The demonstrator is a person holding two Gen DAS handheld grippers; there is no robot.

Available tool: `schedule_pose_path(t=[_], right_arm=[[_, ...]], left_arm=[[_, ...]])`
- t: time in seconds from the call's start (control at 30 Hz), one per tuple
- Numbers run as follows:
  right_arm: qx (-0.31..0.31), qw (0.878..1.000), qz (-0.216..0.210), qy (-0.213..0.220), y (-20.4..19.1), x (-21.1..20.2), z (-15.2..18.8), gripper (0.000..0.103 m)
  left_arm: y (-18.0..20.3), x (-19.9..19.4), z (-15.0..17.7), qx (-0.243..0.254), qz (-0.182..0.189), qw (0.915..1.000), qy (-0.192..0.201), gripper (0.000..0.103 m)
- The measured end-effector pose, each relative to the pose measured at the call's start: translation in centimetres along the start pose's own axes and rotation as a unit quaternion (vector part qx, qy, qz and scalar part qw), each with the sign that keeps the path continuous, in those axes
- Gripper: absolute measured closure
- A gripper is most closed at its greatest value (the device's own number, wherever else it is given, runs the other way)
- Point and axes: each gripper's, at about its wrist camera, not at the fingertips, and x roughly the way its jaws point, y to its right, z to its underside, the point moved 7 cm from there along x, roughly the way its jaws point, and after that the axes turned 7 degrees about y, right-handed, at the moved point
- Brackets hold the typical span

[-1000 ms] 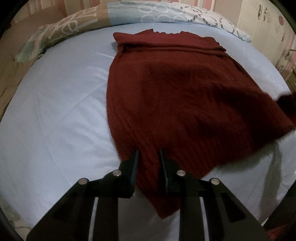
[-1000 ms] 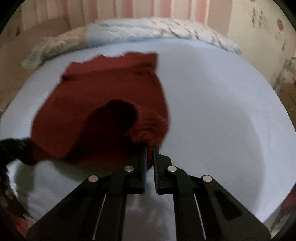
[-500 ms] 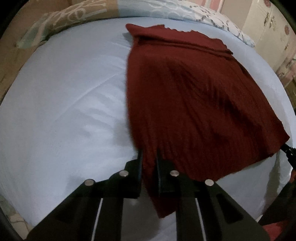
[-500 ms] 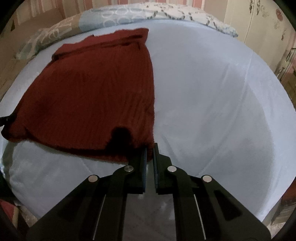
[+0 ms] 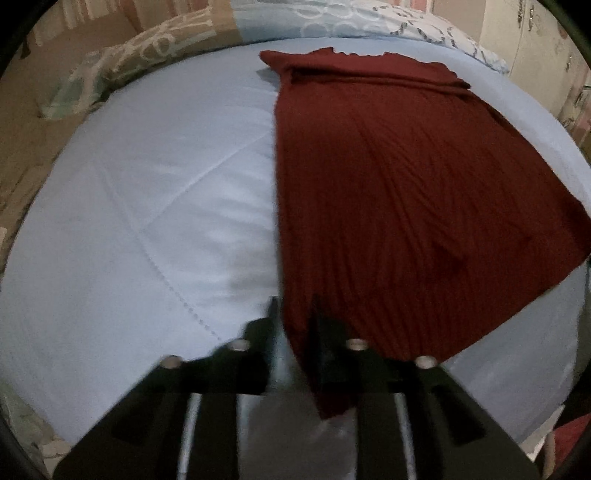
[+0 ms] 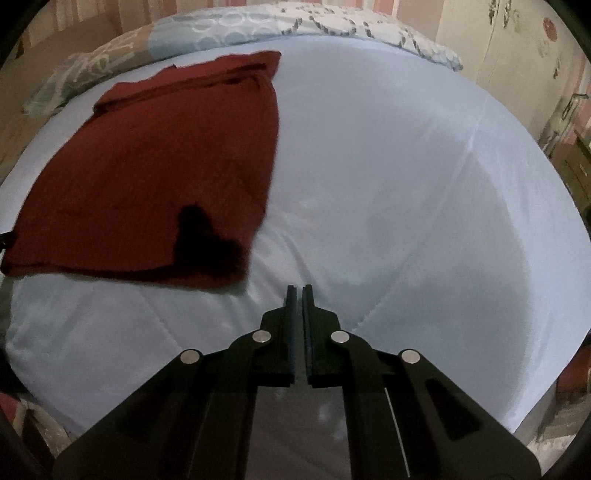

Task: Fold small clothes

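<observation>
One dark red garment (image 5: pixel 406 192) lies spread flat on the pale blue bedcover (image 5: pixel 147 229), its folded top edge toward the pillows and its lower hem toward the cameras. Two patterned pillows can be counted along the head of the bed: a tan and green one (image 5: pixel 140 62) on the left and a light blue one with ring shapes (image 5: pixel 332 18) beside it. Two grippers are in view, one per camera.

In the left wrist view, the left gripper (image 5: pixel 295 317) sits at the garment's near left corner; its jaws are opening, a strip of the red cloth runs down between them, and the picture is too blurred to tell whether the pads still press it. In the right wrist view, the right gripper (image 6: pixel 296 291) is clenched tight with nothing between its fingers, and it hangs over bare bedcover, just beside the garment's near right corner and apart from it.

One pale cabinet (image 6: pixel 517 48) with small decorations stands at the right. No brand, label or writing can be read anywhere.
</observation>
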Motion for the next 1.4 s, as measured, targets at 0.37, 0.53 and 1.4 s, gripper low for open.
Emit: schedule_pose_path(t=[0.37,0.53,1.4], right_arm=[[-0.048,0.996,0.004,0.076,-4.8,-4.2,-6.4,0.005],[-0.054,0.997,0.011,0.048,-6.4,-1.7,-7.0,0.003],[0.005,0.998,-0.012,-0.064,-6.3,4.2,-3.5,0.030]], left_arm=[[0.1,-3.7,-0.3,-0.022,-0.004,0.9996,0.016,0.013],[0.7,-3.4,-1.8,-0.026,0.005,0.9994,0.024,0.009],[3.7,1.5,-1.0,-0.045,0.048,0.9972,-0.037,0.033]])
